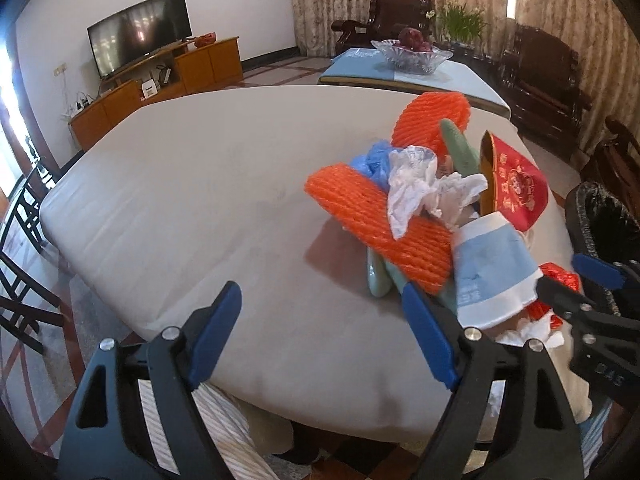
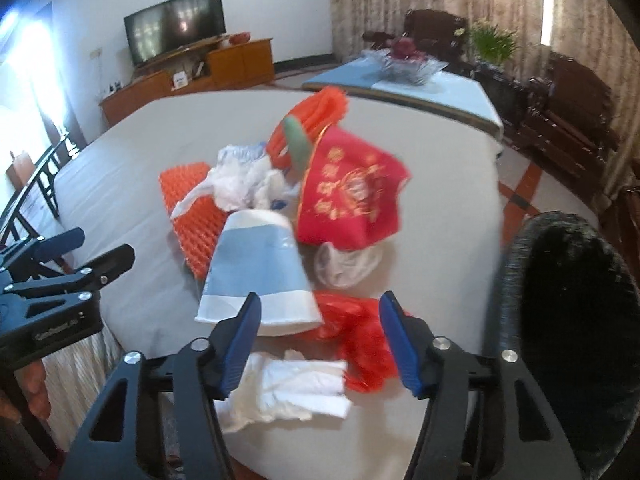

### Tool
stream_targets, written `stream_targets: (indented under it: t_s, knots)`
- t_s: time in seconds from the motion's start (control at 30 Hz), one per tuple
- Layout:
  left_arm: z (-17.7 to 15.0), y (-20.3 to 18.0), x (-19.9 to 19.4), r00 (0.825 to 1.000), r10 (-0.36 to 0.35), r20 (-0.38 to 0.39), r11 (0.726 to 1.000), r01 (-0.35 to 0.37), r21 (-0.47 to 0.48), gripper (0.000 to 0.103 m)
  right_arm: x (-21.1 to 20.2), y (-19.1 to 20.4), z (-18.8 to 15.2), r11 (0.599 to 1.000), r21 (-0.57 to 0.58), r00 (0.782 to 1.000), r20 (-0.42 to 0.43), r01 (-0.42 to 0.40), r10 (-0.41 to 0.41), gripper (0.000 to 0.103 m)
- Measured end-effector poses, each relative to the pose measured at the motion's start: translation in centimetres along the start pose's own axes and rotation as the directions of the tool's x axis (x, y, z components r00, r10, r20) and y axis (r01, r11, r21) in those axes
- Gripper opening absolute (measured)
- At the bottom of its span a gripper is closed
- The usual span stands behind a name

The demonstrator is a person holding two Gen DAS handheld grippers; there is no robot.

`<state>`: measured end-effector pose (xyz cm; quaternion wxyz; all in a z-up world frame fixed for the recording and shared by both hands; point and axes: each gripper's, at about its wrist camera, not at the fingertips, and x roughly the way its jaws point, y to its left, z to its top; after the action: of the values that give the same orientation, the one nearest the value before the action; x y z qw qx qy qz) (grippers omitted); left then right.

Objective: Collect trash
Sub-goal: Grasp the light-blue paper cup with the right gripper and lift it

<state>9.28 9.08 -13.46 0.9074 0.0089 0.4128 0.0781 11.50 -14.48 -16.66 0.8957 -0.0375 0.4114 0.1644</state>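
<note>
My left gripper [image 1: 322, 328] hangs with its jaws apart over bare grey tabletop [image 1: 180, 200], nothing between them. My right gripper [image 2: 320, 336] is also parted, hovering above a crumpled red plastic bag [image 2: 360, 340] and a white tissue [image 2: 288, 388]; the blur hides any contact. The trash heap, including an overturned paper cup [image 2: 256, 272] and orange foam netting [image 1: 380, 224], lies beside the black bin [image 2: 572, 320].

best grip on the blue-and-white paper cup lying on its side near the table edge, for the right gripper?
Probably the wide open rim of the paper cup: it points toward the right gripper, which is open, and the thin wall should flatten easily. Come from the near table edge, jaws straddling the rim. The narrow end is crowded by the orange foam net.
</note>
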Motion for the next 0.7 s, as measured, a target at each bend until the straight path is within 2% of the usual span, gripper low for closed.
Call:
stream_targets:
  t_s: [0.23, 0.27, 0.3, 0.37, 0.47, 0.6, 0.7]
  knots:
    - [0.0, 0.6, 1.1, 1.0, 0.008, -0.024, 1.0, -0.008, -0.006, 0.081, 3.1, 0.7, 0.1, 0.999, -0.017, 0.998, -0.051, -0.034, 0.033, 0.054]
    - [0.1, 0.7, 1.4, 1.0, 0.008, -0.03, 1.0, -0.008, -0.007, 0.081, 3.3, 0.6, 0.1, 0.999, -0.015, 0.998, -0.054, -0.034, 0.033, 0.046]
    - [0.1, 0.7, 1.4, 0.999, 0.009, -0.035, 1.0, -0.01, -0.008, 0.082, 3.3, 0.6, 0.1, 0.999, -0.011, 0.997, -0.058, -0.042, 0.041, 0.043]
    - [0.3, 0.5, 1.8, 0.999, 0.011, -0.04, 1.0, -0.012, -0.014, 0.082, 3.1, 0.4, 0.3, 0.998, -0.01, 0.997, -0.052, -0.059, 0.058, 0.027]
    - [0.5, 0.4, 2.0, 0.999, 0.014, -0.044, 1.0, -0.015, -0.015, 0.082, 2.0, 0.4, 0.7, 0.996, -0.032, 0.996, -0.017, -0.086, 0.086, 0.018]
    - [0.8, 0.0, 1.7, 0.999, 0.0, -0.037, 1.0, -0.001, -0.012, 0.082, 0.4, 0.0, 1.7, 0.996, -0.02, 0.995, 0.041, -0.092, 0.093, 0.018]
    - [1.0, -0.5, 1.0, 1.0, -0.023, -0.018, 1.0, 0.023, -0.002, 0.082, -0.7, -0.8, 2.3, 0.991, 0.009, 0.988, 0.078, -0.134, 0.133, 0.017]
